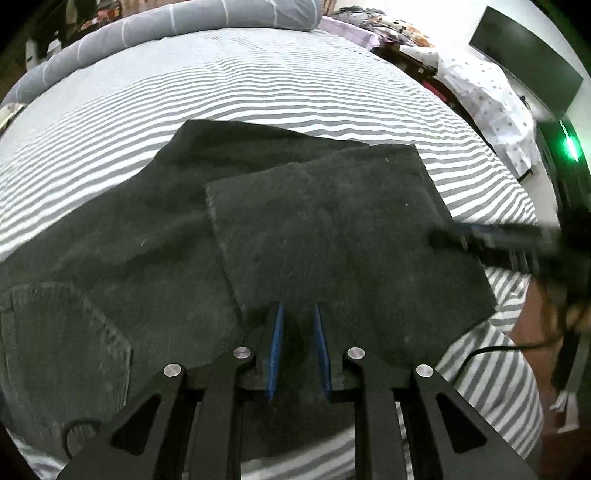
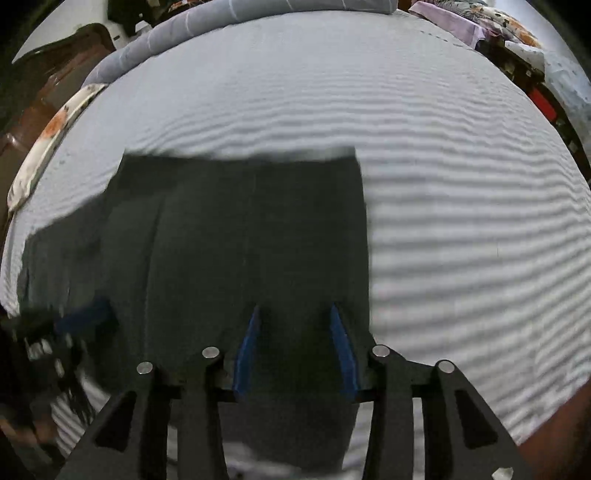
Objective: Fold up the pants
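Observation:
Dark grey pants [image 1: 155, 236] lie on the striped bed, with the leg end folded back over them as a flat square flap [image 1: 332, 229]. A back pocket [image 1: 62, 332] shows at lower left. My left gripper [image 1: 298, 310] hovers over the near edge of the flap, its blue pads a small way apart with nothing between them. My right gripper [image 2: 293, 314] is open over the pants [image 2: 240, 236], near their right edge; this view is blurred. The right gripper also shows in the left wrist view [image 1: 443, 238] at the flap's right edge.
The bed sheet [image 1: 258, 85] has grey and white stripes. A rolled grey duvet [image 1: 177, 22] lies along the far side. Clutter, a spotted cloth [image 1: 491, 107] and a dark screen [image 1: 524, 59] stand beyond the right edge. A cable [image 1: 480, 350] trails at lower right.

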### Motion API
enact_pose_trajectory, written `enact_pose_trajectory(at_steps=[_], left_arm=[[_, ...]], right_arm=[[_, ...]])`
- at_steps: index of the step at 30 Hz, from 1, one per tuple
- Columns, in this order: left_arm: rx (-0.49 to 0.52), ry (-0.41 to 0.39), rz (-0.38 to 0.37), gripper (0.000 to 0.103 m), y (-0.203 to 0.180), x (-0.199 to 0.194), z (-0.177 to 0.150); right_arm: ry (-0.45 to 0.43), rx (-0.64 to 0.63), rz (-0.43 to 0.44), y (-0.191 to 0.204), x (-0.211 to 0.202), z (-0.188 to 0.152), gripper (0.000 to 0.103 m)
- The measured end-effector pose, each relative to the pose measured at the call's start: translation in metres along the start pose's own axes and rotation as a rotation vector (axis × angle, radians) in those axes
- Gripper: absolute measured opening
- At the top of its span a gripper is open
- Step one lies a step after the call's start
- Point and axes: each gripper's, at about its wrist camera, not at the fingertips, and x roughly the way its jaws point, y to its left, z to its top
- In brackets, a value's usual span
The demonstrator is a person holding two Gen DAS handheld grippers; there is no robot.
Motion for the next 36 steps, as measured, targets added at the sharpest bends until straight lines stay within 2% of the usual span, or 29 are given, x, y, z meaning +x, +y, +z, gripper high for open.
enact_pose_trajectory(at_steps=[6, 9, 11, 13, 15, 17, 19, 25, 29, 31, 36], left_arm=[[-0.119, -0.043, -0.038, 0.023, 0.04, -0.043, -0.022], [-0.242, -0.072, -0.054, 0.024, 0.078, -0.068, -0.036], [-0.34, -0.112, -0.034, 0.025, 0.108, -0.09, -0.048], [-0.416, -0.147, -0.014, 0.026, 0.132, -0.109, -0.059], [-0.504, -0.192, 0.003, 0.032, 0.158, -0.128, -0.072], [-0.597, -0.229, 0.006, 0.043, 0.182, -0.142, -0.084], [-0.696, -0.266, 0.0, 0.044, 0.206, -0.152, -0.1], [-0.905, -0.31, -0.039, 0.044, 0.254, -0.153, -0.137], [-0.978, -0.316, -0.07, 0.044, 0.274, -0.144, -0.15], [-1.026, -0.323, -0.111, 0.044, 0.287, -0.136, -0.155], [-1.123, -0.337, -0.149, 0.044, 0.31, -0.124, -0.166]], right_arm=[[0.033, 0.037, -0.002, 0.001, -0.004, -0.038, 0.042], [0.042, 0.042, -0.012, 0.008, -0.003, -0.045, 0.047], [0.043, 0.031, -0.029, 0.016, -0.007, -0.043, 0.049], [0.033, 0.05, -0.002, 0.022, -0.016, -0.045, 0.049], [0.01, 0.056, 0.009, 0.028, -0.027, -0.045, 0.053], [-0.033, 0.04, 0.026, 0.041, -0.042, -0.045, 0.059], [-0.059, 0.02, 0.036, 0.055, -0.053, -0.044, 0.065], [-0.083, -0.028, 0.102, 0.099, -0.069, -0.045, 0.069], [-0.083, -0.052, 0.124, 0.127, -0.065, -0.036, 0.07], [-0.08, -0.058, 0.124, 0.131, -0.064, -0.033, 0.07], [-0.062, -0.078, 0.116, 0.145, -0.06, -0.032, 0.07]])
